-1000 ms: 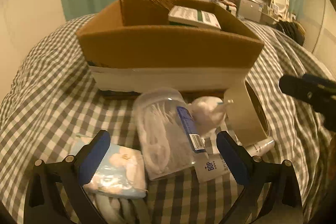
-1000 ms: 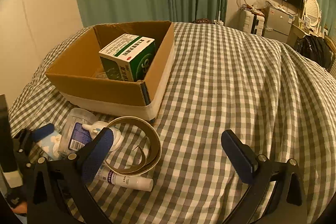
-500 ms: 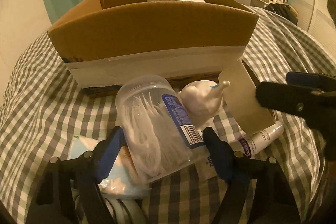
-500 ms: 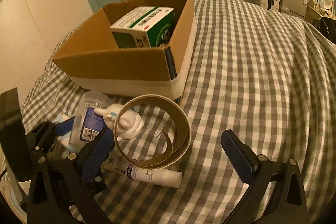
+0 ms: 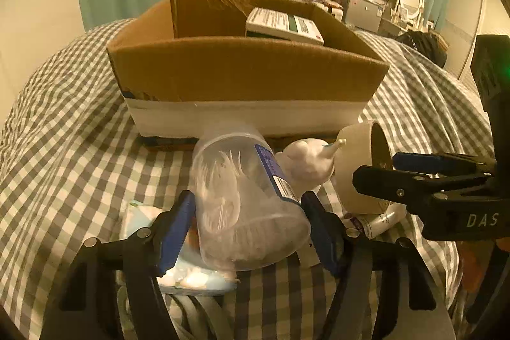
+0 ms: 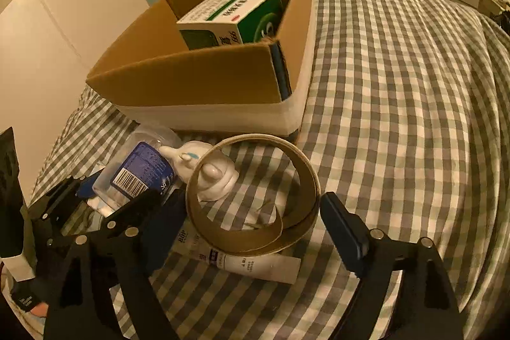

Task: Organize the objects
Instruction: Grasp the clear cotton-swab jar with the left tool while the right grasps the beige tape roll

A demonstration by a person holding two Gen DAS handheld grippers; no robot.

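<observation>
Item 1, clear jar [image 5: 248,206]: on the bed beside the cardboard box [image 5: 245,78], pinched by our left tool [image 5: 248,231]. Right tool [image 6: 251,222] spread around the tape ring [image 6: 255,196]. Next, we judge: lift jar into box.

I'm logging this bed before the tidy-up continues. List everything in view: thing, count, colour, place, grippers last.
cardboard box: 1, brown with a white band, on the bed behind the loose items
medicine carton: 1, green and white, inside the cardboard box
clear jar: 1, transparent with a blue label, lying between the left gripper's fingers
white squeeze bottle: 1, white, between the clear jar and the tape roll
tape roll: 1, tan, before the cardboard box
tube: 1, white, under the tape roll's near edge
tissue pack: 1, pale blue, under the clear jar
checked bedcover: 1, grey and white, beneath everything
left gripper: 1, black with blue pads, around the clear jar
right gripper: 1, black with blue pads, open astride the tape roll
</observation>
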